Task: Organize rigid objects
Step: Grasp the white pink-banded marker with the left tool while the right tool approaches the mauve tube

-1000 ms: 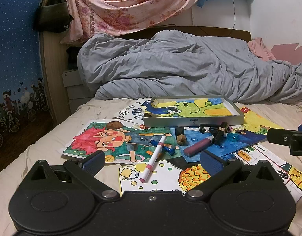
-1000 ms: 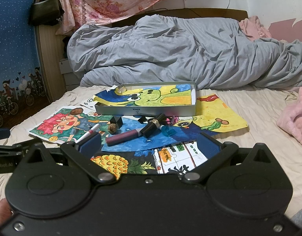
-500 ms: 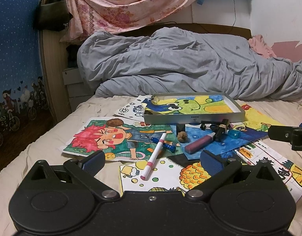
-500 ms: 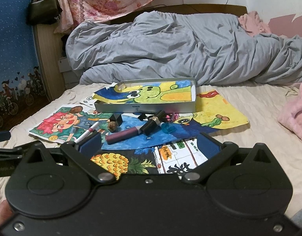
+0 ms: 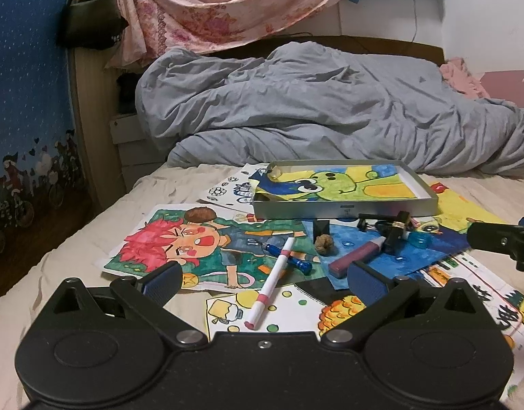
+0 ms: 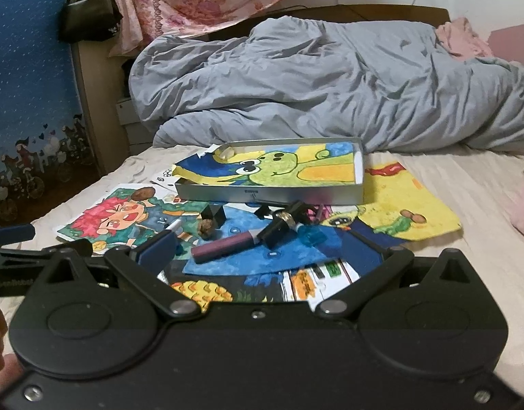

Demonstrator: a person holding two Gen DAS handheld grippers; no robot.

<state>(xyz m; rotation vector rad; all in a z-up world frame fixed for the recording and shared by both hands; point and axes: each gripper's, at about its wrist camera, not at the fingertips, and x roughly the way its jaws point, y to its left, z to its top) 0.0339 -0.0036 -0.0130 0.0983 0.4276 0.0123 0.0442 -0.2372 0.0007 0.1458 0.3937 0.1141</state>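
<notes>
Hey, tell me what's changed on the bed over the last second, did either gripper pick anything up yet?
Neither did. The left gripper and right gripper have both eased slightly forward toward the clutter, jaws open and empty throughout. The white marker, purple tube and metal tray lie where they were.

- Both views are dim, lit by soft, warm indoor light with no hard shadows.
- The white wall [image 5: 484, 10] far above the left gripper [image 5: 263, 275] is the brightest patch, slightly washed out.
- Fisheye bending curves the edges; corners go dark.
- Close to the right gripper [image 6: 267, 249], the black body shows faint sheen and looks soft.
</notes>
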